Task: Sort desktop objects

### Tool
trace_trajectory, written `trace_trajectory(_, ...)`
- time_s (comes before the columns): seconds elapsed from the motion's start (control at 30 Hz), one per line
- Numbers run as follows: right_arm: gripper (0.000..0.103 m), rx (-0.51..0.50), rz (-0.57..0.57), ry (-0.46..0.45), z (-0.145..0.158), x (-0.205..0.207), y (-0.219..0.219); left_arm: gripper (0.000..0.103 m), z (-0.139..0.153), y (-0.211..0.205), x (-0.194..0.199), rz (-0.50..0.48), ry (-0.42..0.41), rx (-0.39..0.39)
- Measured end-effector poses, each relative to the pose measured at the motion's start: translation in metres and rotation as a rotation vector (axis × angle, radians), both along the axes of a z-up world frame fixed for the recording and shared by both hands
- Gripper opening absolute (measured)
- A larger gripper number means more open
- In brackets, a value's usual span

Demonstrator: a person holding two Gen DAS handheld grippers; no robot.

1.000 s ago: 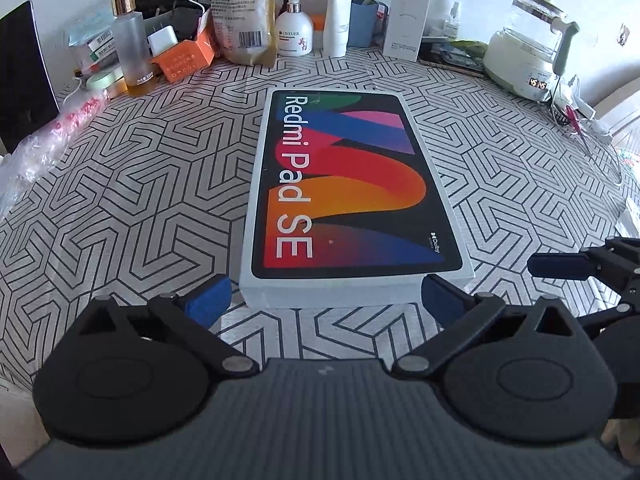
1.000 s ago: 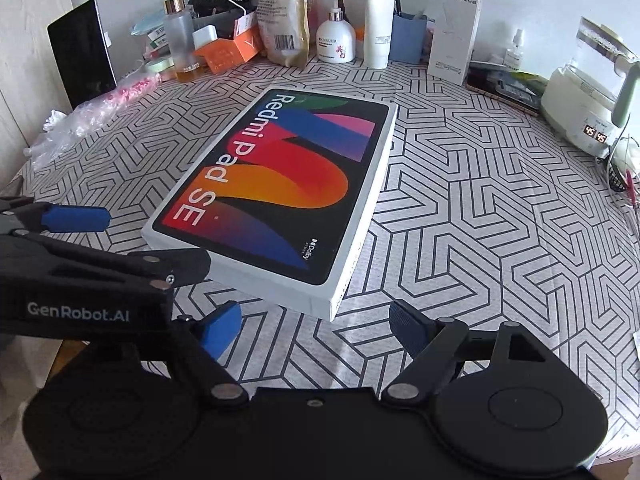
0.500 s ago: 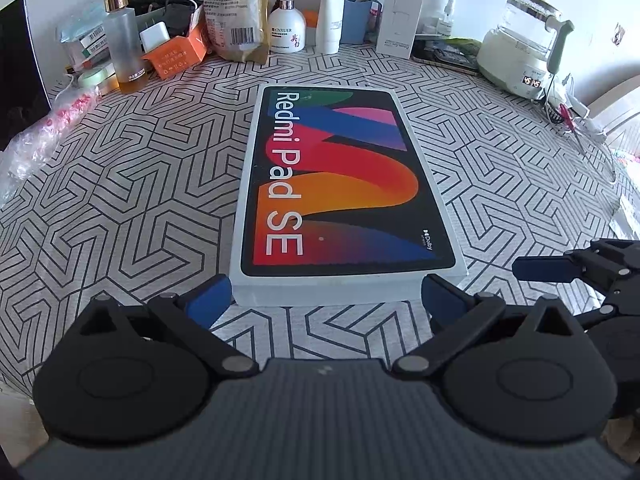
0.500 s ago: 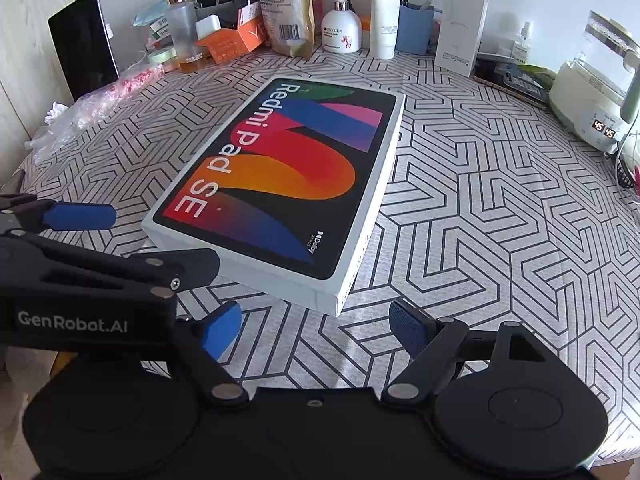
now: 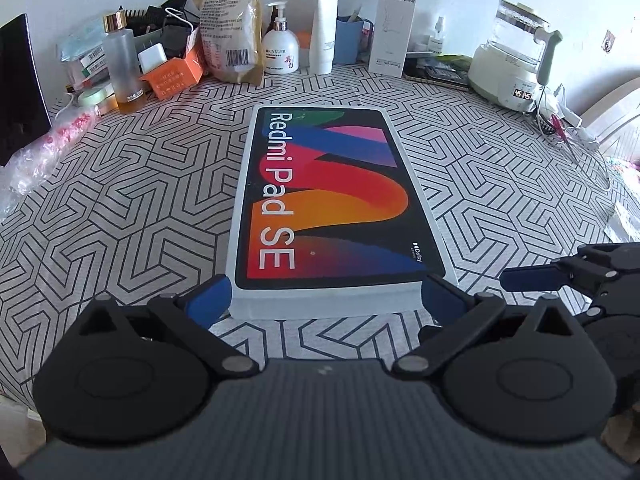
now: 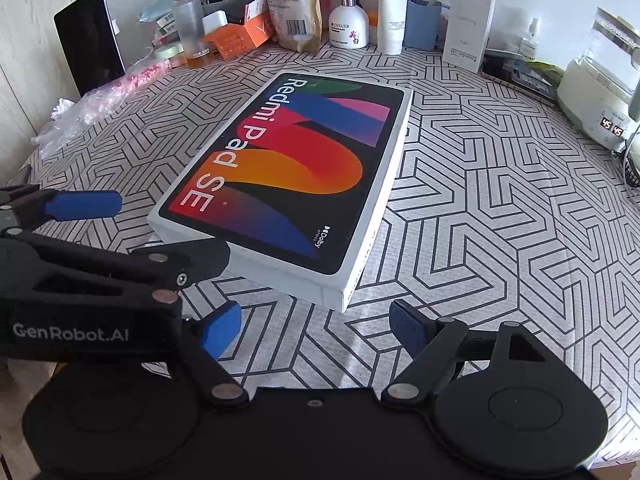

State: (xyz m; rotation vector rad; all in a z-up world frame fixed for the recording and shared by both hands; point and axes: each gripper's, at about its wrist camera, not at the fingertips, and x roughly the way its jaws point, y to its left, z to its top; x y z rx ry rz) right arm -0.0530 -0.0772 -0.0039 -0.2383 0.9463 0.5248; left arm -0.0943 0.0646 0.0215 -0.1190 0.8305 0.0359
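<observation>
A flat Redmi Pad SE box [image 5: 332, 208] with a colourful lid lies in the middle of the patterned table; it also shows in the right wrist view [image 6: 292, 184]. My left gripper [image 5: 324, 304] is open wide, its blue pads [image 5: 210, 304] flanking the box's near short end without clearly touching it. My right gripper [image 6: 316, 328] is open and empty, just in front of the box's near right corner. The left gripper shows at the left of the right wrist view [image 6: 84, 204], and a right finger at the right of the left wrist view [image 5: 532, 280].
Along the back wall stand a frosted bottle [image 5: 122, 68], an orange carton [image 5: 172, 76], a brown pouch [image 5: 230, 24], a pump bottle [image 5: 280, 52], a white tube [image 5: 326, 28], a white tall box [image 5: 394, 26] and a kettle [image 5: 512, 64]. A dark screen [image 6: 90, 40] leans at left.
Both grippers have moved forward towards the box, which now looks larger. The left gripper's pads now sit beside the box's near end. Both stay open.
</observation>
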Motion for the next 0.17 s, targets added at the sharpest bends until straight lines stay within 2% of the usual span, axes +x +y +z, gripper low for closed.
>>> trace_trajectory(0.17,0.085,0.012,0.004,0.018,-0.0004,0.0011,-0.0019,0.103,-0.0003,0.0006,0.0014,-0.007,0.007,-0.018)
